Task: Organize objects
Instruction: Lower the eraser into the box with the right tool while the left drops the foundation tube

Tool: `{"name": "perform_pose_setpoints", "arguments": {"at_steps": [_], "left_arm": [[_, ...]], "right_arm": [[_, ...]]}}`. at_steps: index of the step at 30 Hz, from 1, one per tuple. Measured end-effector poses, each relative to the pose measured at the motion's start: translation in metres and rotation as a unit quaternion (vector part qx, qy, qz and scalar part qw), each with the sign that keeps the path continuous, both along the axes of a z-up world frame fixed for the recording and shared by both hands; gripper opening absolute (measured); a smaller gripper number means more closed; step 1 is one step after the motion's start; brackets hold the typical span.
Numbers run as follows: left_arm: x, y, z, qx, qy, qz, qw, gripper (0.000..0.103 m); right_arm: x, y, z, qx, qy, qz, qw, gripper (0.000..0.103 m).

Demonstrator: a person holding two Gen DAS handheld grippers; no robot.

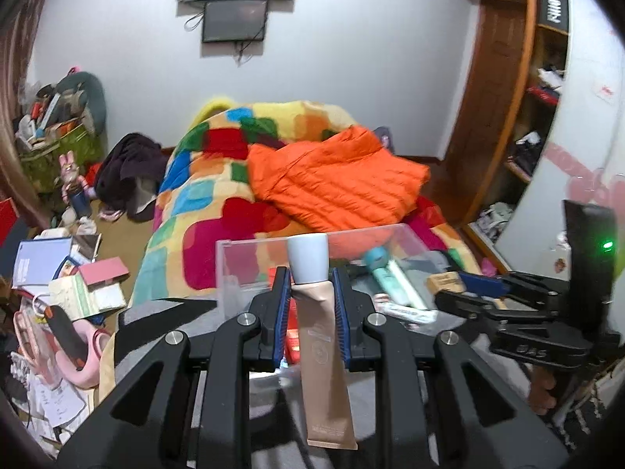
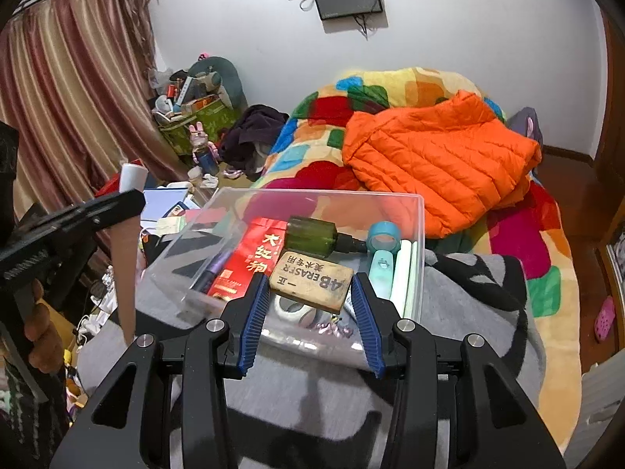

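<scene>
My left gripper (image 1: pixel 309 273) is shut on a beige cosmetic tube (image 1: pixel 324 351), gripped just below its white cap (image 1: pixel 308 257); the tube's flat end hangs towards the camera. My right gripper (image 2: pixel 308 279) is shut on a tan 4B eraser (image 2: pixel 312 283), held over the near side of a clear plastic box (image 2: pixel 418 234). The box holds a red packet (image 2: pixel 250 258), a green bottle (image 2: pixel 312 236), a blue tape roll (image 2: pixel 384 236) and a mint tube (image 2: pixel 383 269). In the right wrist view the left gripper (image 2: pixel 129 203) and tube (image 2: pixel 125 265) hang left of the box.
The box rests on a grey and black blanket (image 2: pixel 468 297) at the foot of a bed with a colourful quilt (image 1: pixel 203 203) and an orange jacket (image 1: pixel 336 183). Books and clutter (image 1: pixel 70 273) cover the floor at the left. A wooden shelf (image 1: pixel 504 117) stands at the right.
</scene>
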State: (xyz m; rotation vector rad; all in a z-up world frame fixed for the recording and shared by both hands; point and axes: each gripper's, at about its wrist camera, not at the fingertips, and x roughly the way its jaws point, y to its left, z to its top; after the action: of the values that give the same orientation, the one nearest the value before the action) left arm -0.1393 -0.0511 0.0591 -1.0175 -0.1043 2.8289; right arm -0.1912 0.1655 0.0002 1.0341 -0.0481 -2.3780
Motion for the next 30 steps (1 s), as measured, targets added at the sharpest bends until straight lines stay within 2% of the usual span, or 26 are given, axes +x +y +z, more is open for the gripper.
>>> {"name": "perform_pose_setpoints", "arguments": {"at_steps": [6,9,12,15,21,27,30], "left_arm": [[-0.026,-0.01,-0.033,0.019,-0.046,0.018,0.9986,0.021],[-0.036,-0.01,-0.052,0.029,-0.081,0.018,0.9961,0.021],[-0.038,-0.009,-0.061,0.035,-0.095,0.011,0.9949,0.021],[-0.032,-0.005,-0.06,0.03,-0.088,0.003,0.9957,0.022],[-0.015,0.003,-0.048,0.019,-0.067,-0.01,0.9975,0.024],[0.01,0.008,-0.038,0.01,-0.04,-0.012,0.9991,0.038],[0.025,0.012,-0.033,-0.001,-0.02,-0.005,0.9998,0.051]], "right_arm": [[-0.022,-0.007,-0.015,0.011,-0.023,-0.003,1.0,0.04],[-0.029,-0.014,-0.024,0.021,-0.032,-0.003,0.999,0.04],[-0.032,-0.02,-0.032,0.028,-0.046,0.007,0.999,0.041],[-0.028,-0.022,-0.034,0.031,-0.051,0.02,0.998,0.041],[-0.016,-0.022,-0.024,0.037,-0.033,0.023,0.999,0.041],[0.005,-0.018,-0.01,0.042,-0.006,0.023,0.999,0.042],[0.017,-0.014,-0.001,0.04,0.011,0.02,0.999,0.051]]}}
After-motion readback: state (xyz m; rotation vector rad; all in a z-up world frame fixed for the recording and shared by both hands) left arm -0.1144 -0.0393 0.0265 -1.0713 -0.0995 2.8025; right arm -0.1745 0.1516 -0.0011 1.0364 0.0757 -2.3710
